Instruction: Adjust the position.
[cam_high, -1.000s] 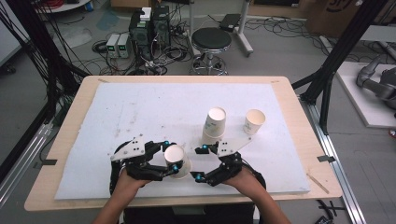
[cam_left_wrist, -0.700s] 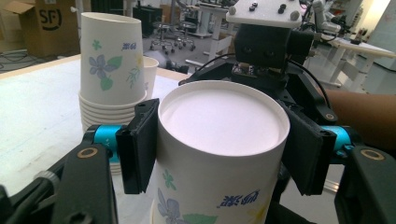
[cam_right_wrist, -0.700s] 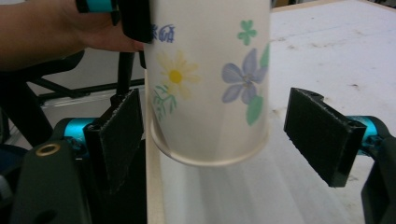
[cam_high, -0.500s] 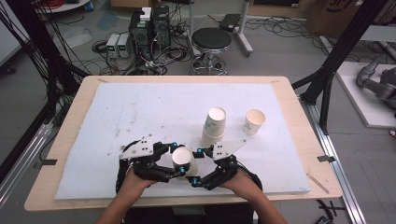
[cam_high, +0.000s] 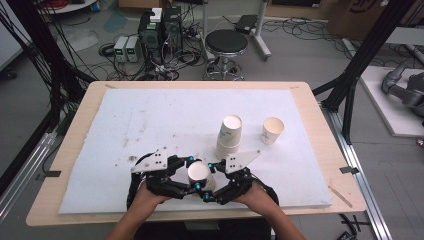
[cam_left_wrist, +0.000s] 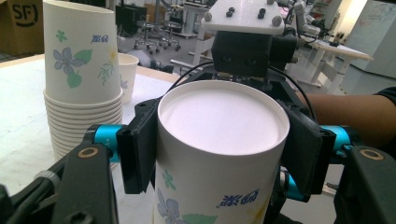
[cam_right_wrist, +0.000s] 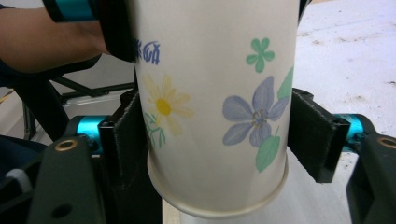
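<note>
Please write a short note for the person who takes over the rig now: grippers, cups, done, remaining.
Left gripper: jaws shut on the paper cup, base up, at the front of the white mat.
Right gripper: jaws have just been closing, pads now against the same cup.
Stack of cups and single cup stand further back, to the right.
Done: one cup gripped by both.
Left: probably setting it down; not yet begun.

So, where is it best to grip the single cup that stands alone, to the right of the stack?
Grip the single cup on its side wall, just under the rim. It stands upright with its mouth up and narrows downward, so a high grip should slip less. Come from its right or from the near side, since the stack stands close on its left.
</note>
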